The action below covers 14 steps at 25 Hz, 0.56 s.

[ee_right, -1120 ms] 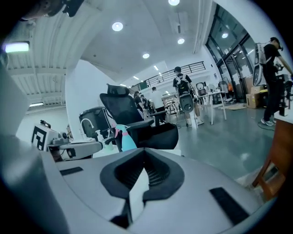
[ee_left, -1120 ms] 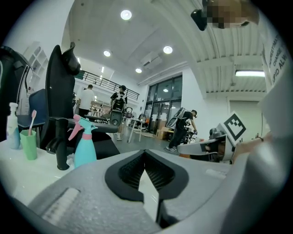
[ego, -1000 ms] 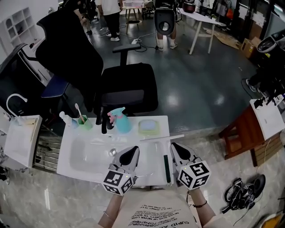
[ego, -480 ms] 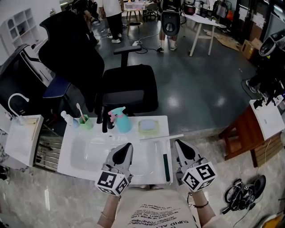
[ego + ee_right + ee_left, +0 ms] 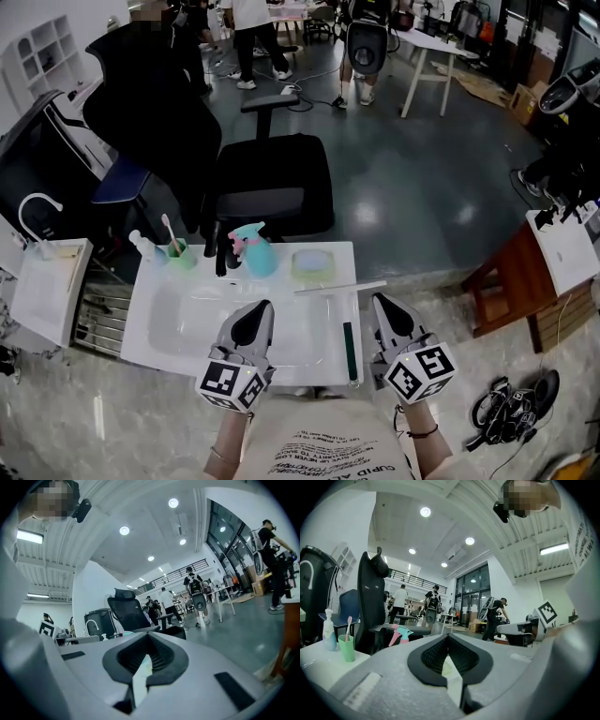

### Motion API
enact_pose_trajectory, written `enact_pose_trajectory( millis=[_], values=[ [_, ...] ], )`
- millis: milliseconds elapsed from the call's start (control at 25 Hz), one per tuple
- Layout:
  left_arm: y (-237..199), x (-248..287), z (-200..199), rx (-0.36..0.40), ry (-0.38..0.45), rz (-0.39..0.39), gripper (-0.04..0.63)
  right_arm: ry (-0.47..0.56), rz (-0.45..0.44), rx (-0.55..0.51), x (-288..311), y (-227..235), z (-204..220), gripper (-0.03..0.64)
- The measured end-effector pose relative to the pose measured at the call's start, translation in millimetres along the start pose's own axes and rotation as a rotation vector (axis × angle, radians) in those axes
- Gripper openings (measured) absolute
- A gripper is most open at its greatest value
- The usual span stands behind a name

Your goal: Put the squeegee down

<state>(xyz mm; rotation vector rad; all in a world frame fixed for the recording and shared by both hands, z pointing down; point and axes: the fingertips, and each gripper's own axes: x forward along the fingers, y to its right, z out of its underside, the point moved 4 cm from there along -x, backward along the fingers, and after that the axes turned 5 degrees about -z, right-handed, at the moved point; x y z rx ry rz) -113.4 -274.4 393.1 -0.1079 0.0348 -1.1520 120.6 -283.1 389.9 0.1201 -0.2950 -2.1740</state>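
Two hand-held grippers hover level over a white washstand (image 5: 323, 255), both empty; the left gripper (image 5: 260, 309), at 7 o'clock of the basin (image 5: 178, 323), has its jaws closed tip to tip with nothing between them, as its own view confirms (image 5: 448, 637); the right gripper (image 5: 382, 307), at 4 o'clock of the basin, is likewise clamped together on nothing (image 5: 147, 637). The squeegee (image 5: 348, 342) lies flat on the washstand's top at 3 o'clock of the basin, between the two grippers and nearer the right one, touching neither; its dark handle points toward 6 o'clock and its pale blade runs crosswise at the 12 o'clock end. Along the rim at 12 o'clock stand a teal spray bottle (image 5: 255, 253), a green cup (image 5: 180, 256) holding a toothbrush, and a pale green round dish (image 5: 312, 266); a black office chair (image 5: 267, 183) stands beyond.
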Motion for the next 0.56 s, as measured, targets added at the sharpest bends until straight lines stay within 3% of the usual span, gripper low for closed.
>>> enact_pose_trajectory(
  millis=[560],
  values=[
    [-10, -11, 6, -0.017, -0.011, -0.04, 0.022, -0.013, 0.08, 0.036, -8, 11, 17, 0.003]
  ],
)
